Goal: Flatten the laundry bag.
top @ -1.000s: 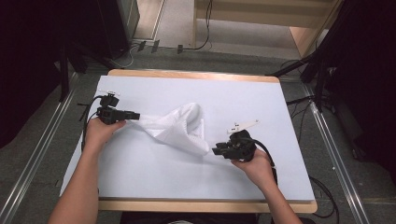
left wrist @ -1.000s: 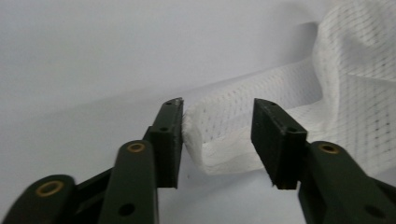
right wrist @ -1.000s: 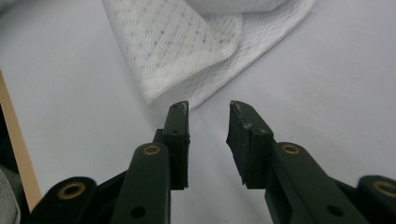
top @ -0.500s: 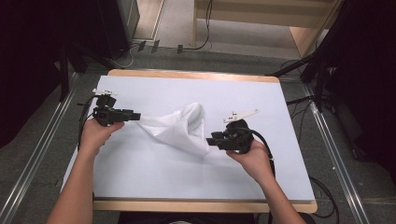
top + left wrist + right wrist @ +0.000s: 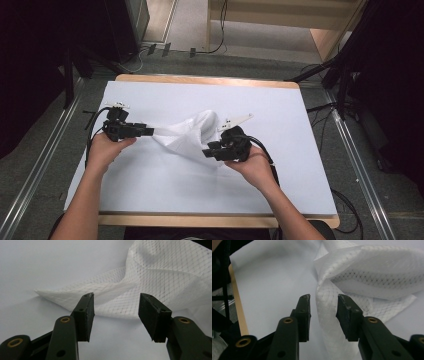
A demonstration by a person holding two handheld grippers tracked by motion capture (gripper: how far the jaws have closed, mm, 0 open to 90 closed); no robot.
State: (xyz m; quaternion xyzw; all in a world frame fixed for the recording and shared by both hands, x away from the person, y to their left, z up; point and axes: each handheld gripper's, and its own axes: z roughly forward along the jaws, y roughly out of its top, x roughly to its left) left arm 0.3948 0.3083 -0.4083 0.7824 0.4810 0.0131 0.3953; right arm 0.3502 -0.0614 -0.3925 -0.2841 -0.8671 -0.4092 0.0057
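My fingers are spread on both sides; I should bring each pair over a corner of the mesh cloth [image 5: 187, 135] before pinching.

White mesh cloth [image 5: 192, 136] crumpled mid-table [image 5: 280, 110], left gripper [image 5: 148, 131] at cloth's left tip, right gripper [image 5: 206, 152] at cloth's near-right edge, bare forearms entering from table's near side

Left gripper [image 5: 150, 131] jaws apart, pointing right; right gripper [image 5: 207, 151] jaws apart, pointing left
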